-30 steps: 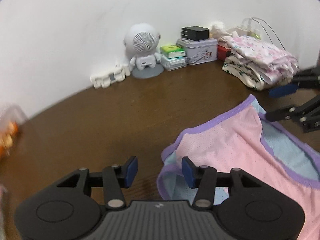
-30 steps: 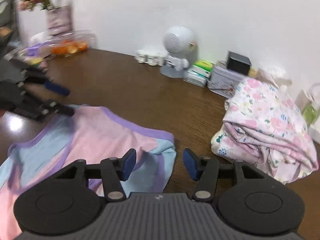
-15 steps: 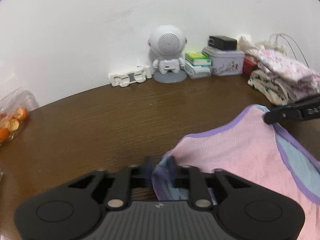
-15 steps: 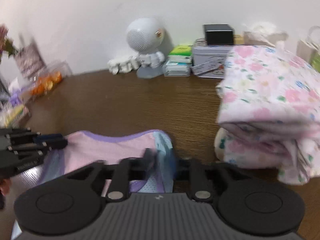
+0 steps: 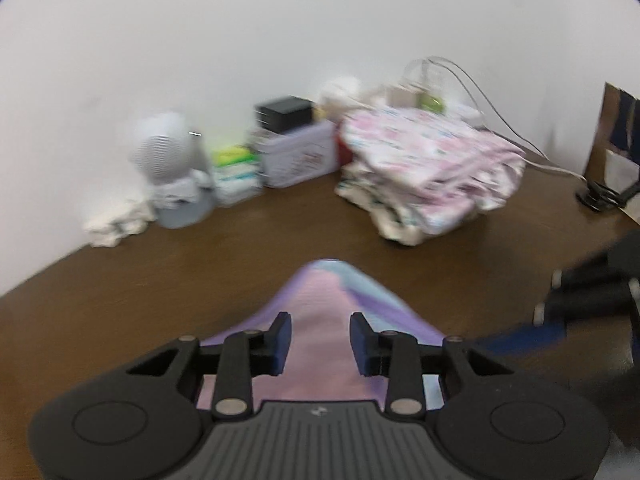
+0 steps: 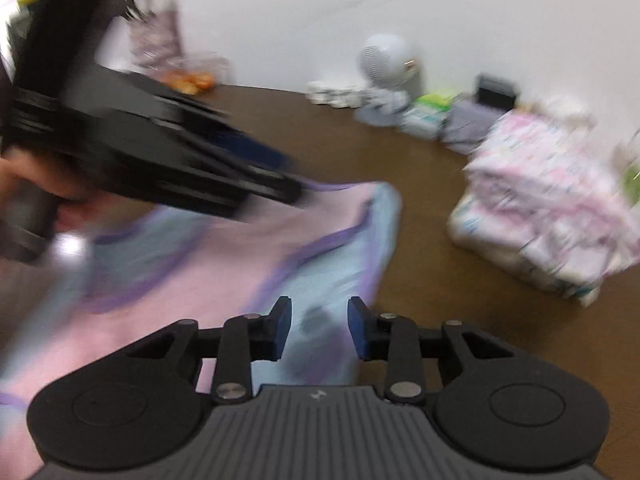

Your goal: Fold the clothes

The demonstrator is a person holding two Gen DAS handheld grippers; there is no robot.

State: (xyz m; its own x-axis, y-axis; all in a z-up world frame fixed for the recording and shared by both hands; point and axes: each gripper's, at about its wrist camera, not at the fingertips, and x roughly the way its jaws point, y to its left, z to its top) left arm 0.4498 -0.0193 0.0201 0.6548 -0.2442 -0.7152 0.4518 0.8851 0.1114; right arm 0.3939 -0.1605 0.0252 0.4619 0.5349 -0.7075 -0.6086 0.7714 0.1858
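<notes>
A pink and light-blue garment with purple trim (image 5: pixel 320 316) lies on the brown table (image 5: pixel 160 272); it also shows in the right wrist view (image 6: pixel 248 256), folded over on itself. My left gripper (image 5: pixel 319 338) is open just above the garment, holding nothing; it also shows in the right wrist view (image 6: pixel 248 184), blurred, over the cloth's far edge. My right gripper (image 6: pixel 319 328) is open above the garment's blue corner; it shows at the right of the left wrist view (image 5: pixel 560 320). A folded floral stack (image 5: pixel 432 176) sits at the back right.
Along the wall stand a white round speaker figure (image 5: pixel 168 168), small boxes (image 5: pixel 236 172), a tin (image 5: pixel 300 156) with a black charger (image 5: pixel 284 110) on it, and cables (image 5: pixel 500 120). A bag of oranges (image 6: pixel 188 78) and flowers sit far left.
Both grippers closed on the garment's corners half a second ago, carried them over, and now stand open with the cloth released. Both views are blurred from motion.
</notes>
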